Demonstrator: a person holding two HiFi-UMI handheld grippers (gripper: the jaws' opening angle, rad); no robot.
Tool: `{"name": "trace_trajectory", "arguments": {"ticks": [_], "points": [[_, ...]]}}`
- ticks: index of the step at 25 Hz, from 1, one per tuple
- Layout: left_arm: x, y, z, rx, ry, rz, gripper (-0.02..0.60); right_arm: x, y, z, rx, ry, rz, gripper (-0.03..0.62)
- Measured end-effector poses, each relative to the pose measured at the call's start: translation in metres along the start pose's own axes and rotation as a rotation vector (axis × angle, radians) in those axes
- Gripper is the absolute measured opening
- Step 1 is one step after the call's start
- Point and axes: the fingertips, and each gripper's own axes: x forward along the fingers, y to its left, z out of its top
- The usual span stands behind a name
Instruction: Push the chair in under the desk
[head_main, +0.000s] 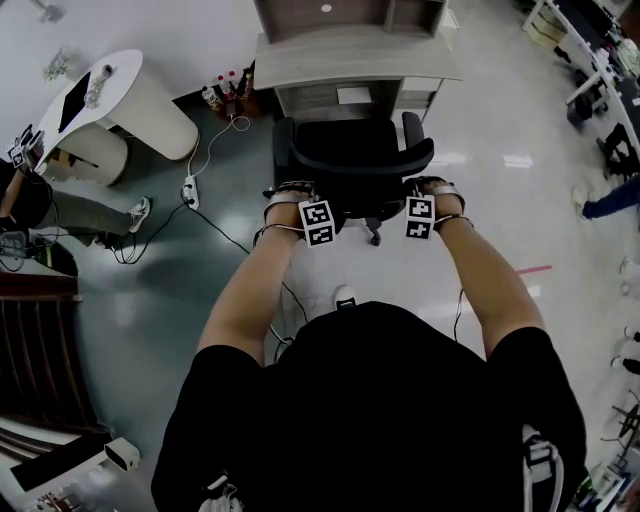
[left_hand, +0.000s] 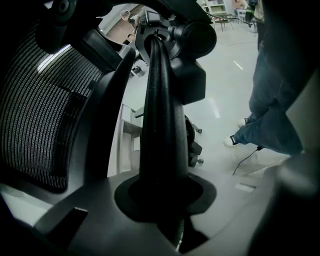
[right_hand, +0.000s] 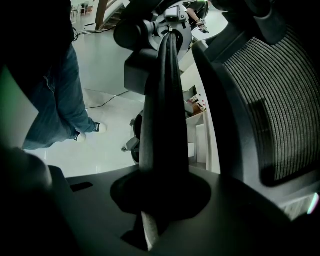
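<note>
A black office chair (head_main: 350, 165) with a mesh back (left_hand: 35, 105) stands on the floor in front of a grey wooden desk (head_main: 350, 55), its seat toward the kneehole. My left gripper (head_main: 300, 205) is at the left top of the chair's back and my right gripper (head_main: 432, 200) is at the right top. In the left gripper view, a black bar of the back frame (left_hand: 160, 125) runs between the jaws of the left gripper (left_hand: 165, 200), which are shut on it. The right gripper (right_hand: 160, 195) is shut the same way on a black frame bar (right_hand: 165, 115) beside the mesh (right_hand: 270, 100).
A power strip (head_main: 190, 190) and cables lie on the floor left of the chair, by a white rounded table (head_main: 120, 100). Bottles (head_main: 225, 90) stand beside the desk. My own jeans legs (left_hand: 270, 115) are behind the chair. Another person (head_main: 610, 200) is at far right.
</note>
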Motion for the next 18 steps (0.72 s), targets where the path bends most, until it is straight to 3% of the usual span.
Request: {"name": "trace_trajectory", "arguments": {"ticks": [18], "points": [[0.031, 0.052, -0.007, 0.008, 0.007, -0.003, 0.081, 0.029, -0.052, -0.008, 0.015, 0.003, 0.001, 0.054]]}}
